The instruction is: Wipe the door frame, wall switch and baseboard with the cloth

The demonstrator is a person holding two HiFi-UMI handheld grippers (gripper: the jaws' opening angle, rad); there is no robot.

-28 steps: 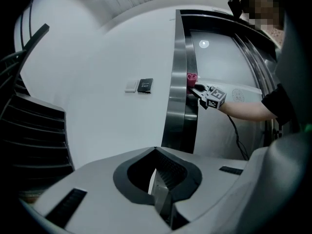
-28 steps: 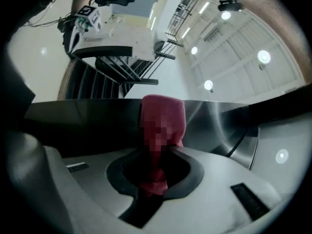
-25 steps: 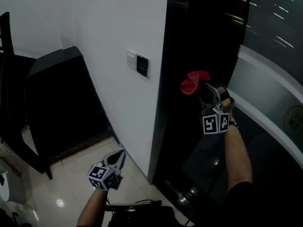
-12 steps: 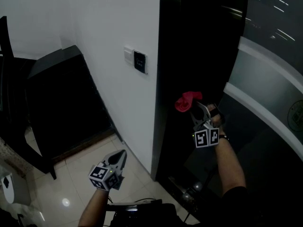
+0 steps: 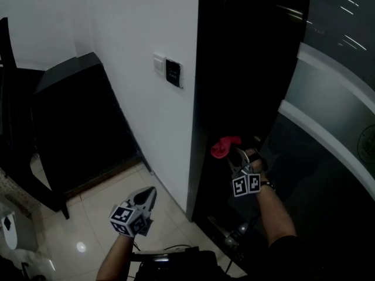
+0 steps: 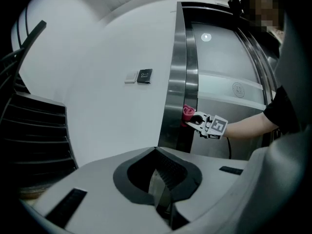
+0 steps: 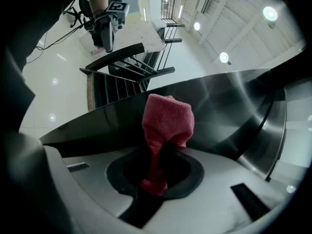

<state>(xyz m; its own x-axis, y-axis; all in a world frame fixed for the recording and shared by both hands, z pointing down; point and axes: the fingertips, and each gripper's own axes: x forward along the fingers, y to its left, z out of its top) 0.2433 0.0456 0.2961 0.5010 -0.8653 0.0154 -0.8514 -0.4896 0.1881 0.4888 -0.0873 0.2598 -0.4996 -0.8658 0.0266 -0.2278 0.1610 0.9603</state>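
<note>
Nothing's blocking the way: the black slatted chair (image 5: 14,127) and dark cabinet (image 5: 70,110) stand off left. The right gripper (image 5: 229,154) has its jaws pinching the crumpled red terry cloth (image 5: 220,148) against the glossy black door frame (image 5: 234,69), below the black wall switch (image 5: 173,73). The left gripper (image 5: 149,193) hangs low with its jaws pressed together. The cloth's lower on the frame than half a second ago.

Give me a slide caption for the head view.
Right gripper holds a red cloth to the dark door frame; left gripper hangs shut, empty.

One cloth (image 5: 221,148) (red), two hand-held grippers (image 5: 150,192) (image 5: 233,153)
</note>
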